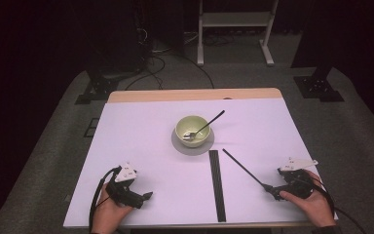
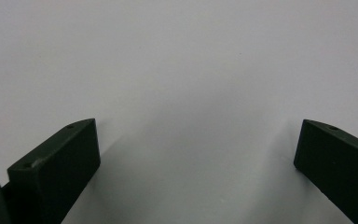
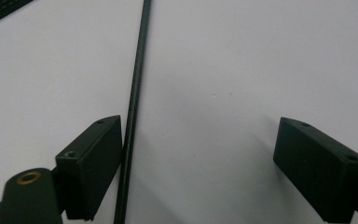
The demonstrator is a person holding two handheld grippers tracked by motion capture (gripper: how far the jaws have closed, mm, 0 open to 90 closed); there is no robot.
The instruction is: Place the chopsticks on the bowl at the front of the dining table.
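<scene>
Right gripper view, right tool (image 3: 198, 163) wide open, thin black rod (image 3: 134, 107) touching one jaw

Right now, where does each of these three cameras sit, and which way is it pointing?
High view: sits above the person's side, looking forward and down on the white table, the green bowl with its spoon, both hands and both grippers.
Left gripper view: rides the left gripper, looking past its own open fingers at bare tabletop.
Right gripper view: rides the right gripper, looking past its open fingers along a thin black rod.
Shared: the rod also shows in the high view.
</scene>
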